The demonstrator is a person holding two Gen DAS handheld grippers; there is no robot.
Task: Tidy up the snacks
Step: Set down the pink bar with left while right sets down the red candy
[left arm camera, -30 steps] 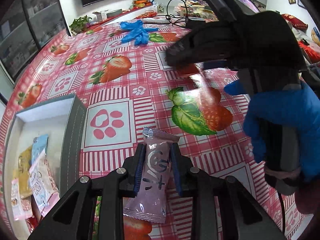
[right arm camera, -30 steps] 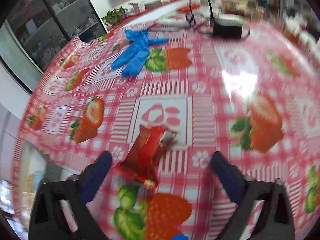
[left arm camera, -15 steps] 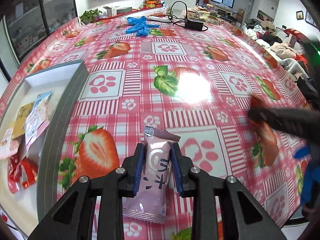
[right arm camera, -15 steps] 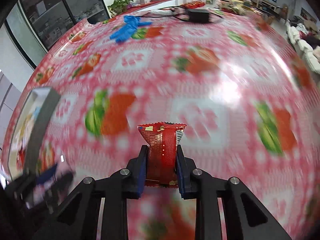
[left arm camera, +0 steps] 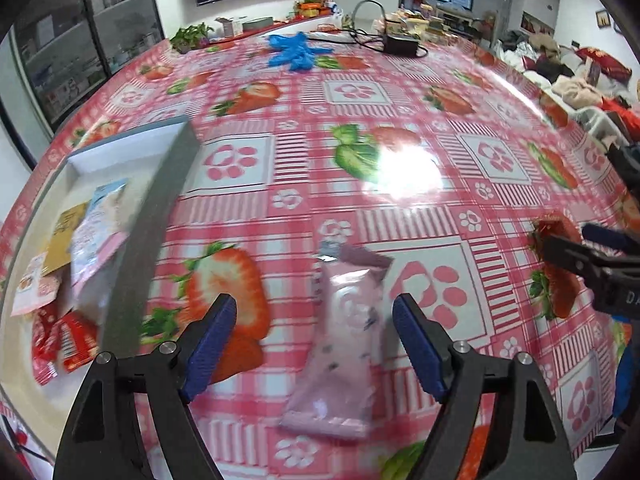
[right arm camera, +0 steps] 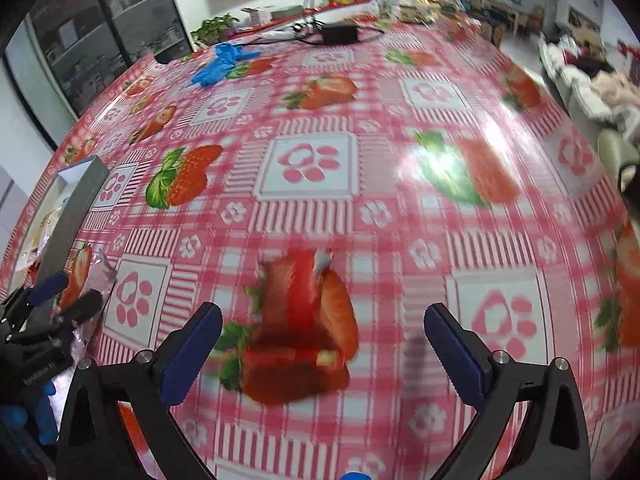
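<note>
Left gripper (left arm camera: 314, 332): jaws spread wide, just opened, pads clear of the pink pack (left arm camera: 344, 340) lying between them on the tablecloth (left arm camera: 400, 92); no grip. Judged a release, the pack set down short of the box

Box (left arm camera: 160, 208): grey-walled, white inside, well to the left of the left gripper and a little ahead. Holds several packs already, pale blue, yellow and red among them, which suggests it is the collecting place for the snacks

Pink pack: long pillow wrapper, matte pink with a darker crimped seal at the far end, faint print, blurred. Lies lengthwise along the line of the fingers, roughly midway between the pads, near end below the fingertips

Right gripper (right arm camera: 322, 344): jaws at full spread, just opened, pads clear of the red pack (right arm camera: 296, 332) between them. It lies flat on a printed strawberry, so its outline is hard to separate from the pattern. Judged likewise a release on the cloth, far right of the box

Red pack: glossy red wrapper, short and broad, a white fleck at the far edge; blurred, print unreadable

Gloves (right arm camera: 222, 62): blue, far ahead of both grippers, idle
</note>
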